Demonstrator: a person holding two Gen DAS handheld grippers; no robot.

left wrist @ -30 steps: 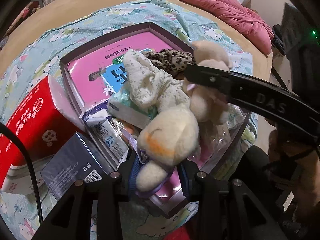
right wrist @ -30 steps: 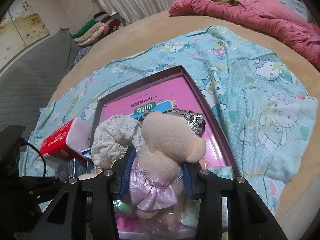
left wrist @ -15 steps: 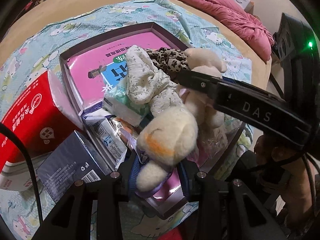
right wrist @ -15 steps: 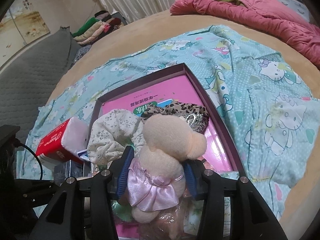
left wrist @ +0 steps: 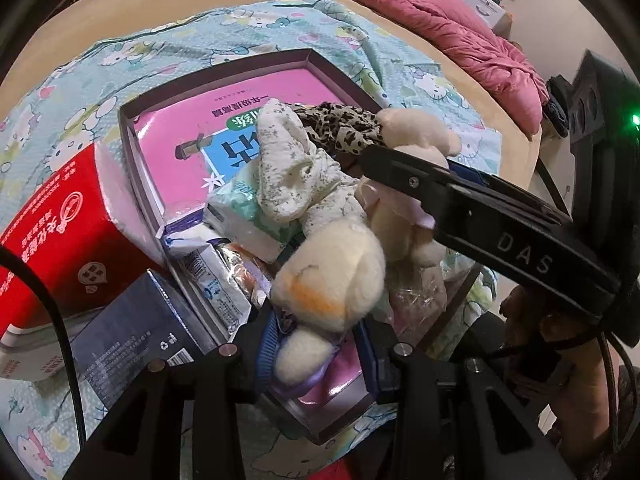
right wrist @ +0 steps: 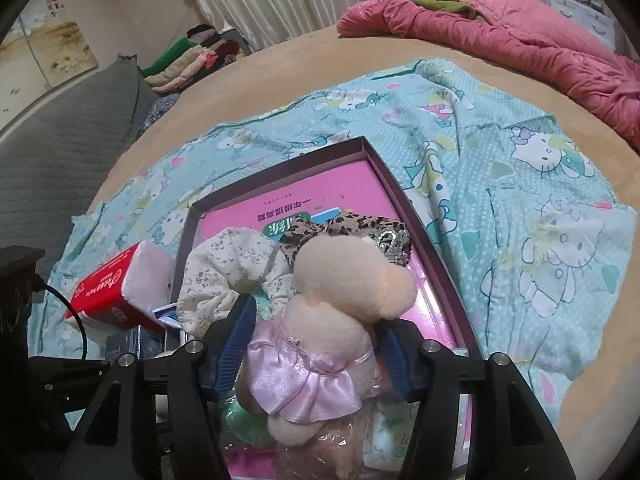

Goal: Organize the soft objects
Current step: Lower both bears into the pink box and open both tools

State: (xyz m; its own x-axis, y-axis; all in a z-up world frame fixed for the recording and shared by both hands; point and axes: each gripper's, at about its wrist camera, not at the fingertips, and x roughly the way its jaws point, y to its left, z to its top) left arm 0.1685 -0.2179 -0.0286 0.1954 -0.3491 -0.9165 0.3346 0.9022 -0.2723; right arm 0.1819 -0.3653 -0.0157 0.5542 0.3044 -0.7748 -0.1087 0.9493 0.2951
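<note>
My left gripper (left wrist: 316,344) is shut on a cream plush toy with an orange patch (left wrist: 332,276), held over the near end of a purple-walled box (left wrist: 124,128). My right gripper (right wrist: 316,344) is shut on a peach plush doll in a pink satin dress (right wrist: 320,344), also over the box (right wrist: 424,232); the doll shows in the left wrist view (left wrist: 416,136) under the right gripper's black finger (left wrist: 480,216). A floral white cloth (left wrist: 288,176) and a leopard-print cloth (left wrist: 340,124) lie in the box on a pink book (left wrist: 180,132).
A red tissue pack (left wrist: 60,232) and a dark blue carton (left wrist: 132,332) lie left of the box on a Hello Kitty sheet (right wrist: 520,184). Packets and crinkly plastic (left wrist: 412,300) fill the box's near end. A pink quilt (right wrist: 520,40) lies far right.
Both grippers have lifted and drawn back slightly with their plush toys still held. The box contents have not moved.
</note>
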